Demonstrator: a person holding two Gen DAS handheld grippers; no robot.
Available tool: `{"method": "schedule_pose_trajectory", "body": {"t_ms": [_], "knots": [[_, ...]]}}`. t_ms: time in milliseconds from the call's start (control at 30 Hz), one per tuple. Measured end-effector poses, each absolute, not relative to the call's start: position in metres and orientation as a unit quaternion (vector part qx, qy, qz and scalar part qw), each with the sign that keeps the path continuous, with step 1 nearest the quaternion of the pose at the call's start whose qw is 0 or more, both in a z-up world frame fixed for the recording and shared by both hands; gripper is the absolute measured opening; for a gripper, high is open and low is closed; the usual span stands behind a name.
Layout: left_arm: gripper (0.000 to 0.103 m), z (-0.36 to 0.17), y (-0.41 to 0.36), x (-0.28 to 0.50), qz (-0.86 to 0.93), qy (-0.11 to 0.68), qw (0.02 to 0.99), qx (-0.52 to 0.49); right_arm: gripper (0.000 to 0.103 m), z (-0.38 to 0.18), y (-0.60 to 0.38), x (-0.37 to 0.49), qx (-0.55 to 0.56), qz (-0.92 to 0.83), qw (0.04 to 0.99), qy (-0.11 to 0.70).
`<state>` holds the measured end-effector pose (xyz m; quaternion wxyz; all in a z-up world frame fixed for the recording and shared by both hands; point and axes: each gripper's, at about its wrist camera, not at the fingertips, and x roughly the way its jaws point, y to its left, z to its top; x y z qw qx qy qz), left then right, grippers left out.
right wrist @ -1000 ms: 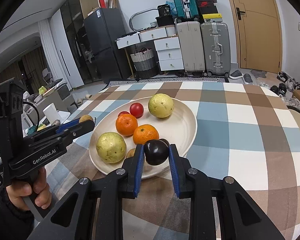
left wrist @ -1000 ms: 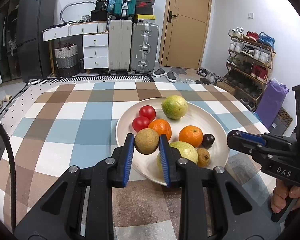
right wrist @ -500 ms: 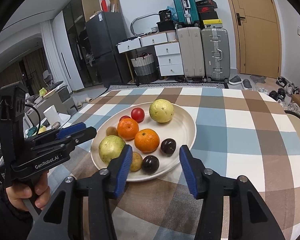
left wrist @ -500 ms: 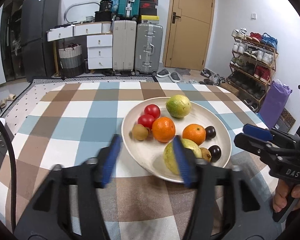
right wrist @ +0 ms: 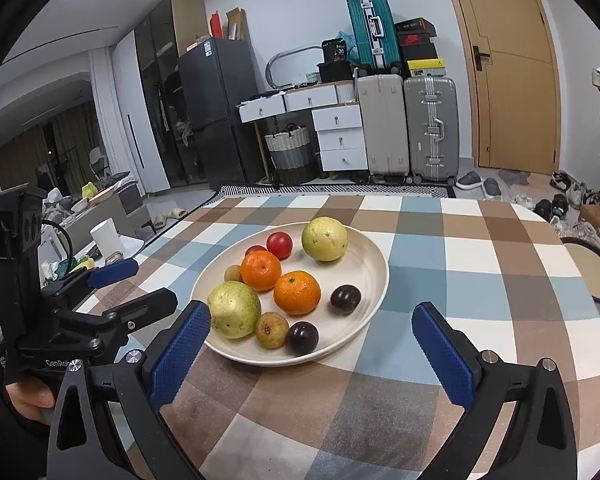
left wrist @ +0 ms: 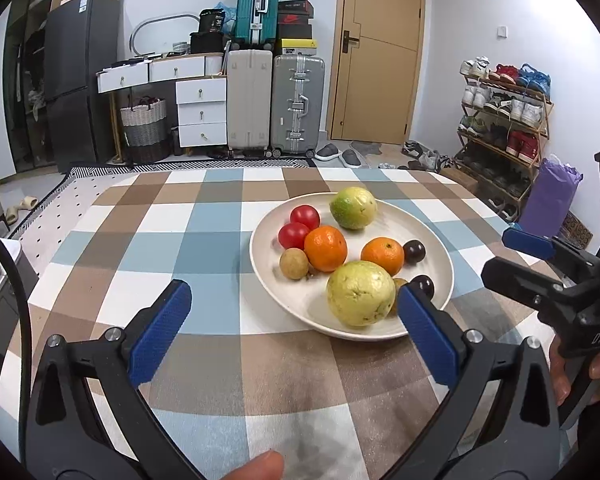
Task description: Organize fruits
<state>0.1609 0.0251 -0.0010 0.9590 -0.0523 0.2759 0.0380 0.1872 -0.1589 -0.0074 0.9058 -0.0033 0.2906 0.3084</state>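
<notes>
Both the left gripper [left wrist: 296, 324] and the right gripper [right wrist: 310, 338] hang wide apart and empty just short of the plate [right wrist: 374, 262], which carries all the fruit. The oranges [right wrist: 297, 293] look firm and light; I'd pinch one across its middle. The dark plums [right wrist: 345, 299] seem slick and soft. A checked tablecloth [right wrist: 476, 300] covers the table; suitcases [right wrist: 430, 126] line the wall

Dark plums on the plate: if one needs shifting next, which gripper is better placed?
Probably the right gripper. It is open and the near dark plum lies unobstructed just beyond its fingers at the plate edge. From the left gripper, also open, the large yellow-green fruit crowds the plums.
</notes>
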Motion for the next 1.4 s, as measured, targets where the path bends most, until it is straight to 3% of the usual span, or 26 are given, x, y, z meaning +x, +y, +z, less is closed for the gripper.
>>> {"method": "schedule_pose_trajectory", "body": {"t_ms": [400,1400], "knots": [[0.103,0.0,0.025,0.154,0.025,0.269,0.961,-0.058,0.103,0.002,-0.165,0.164,-0.018,0.31,0.919,0.244],[0.103,0.001,0.019,0.153,0.019,0.267,0.962,-0.048,0.103,0.001,-0.164,0.164,-0.021,0.31,0.918,0.246]]}}
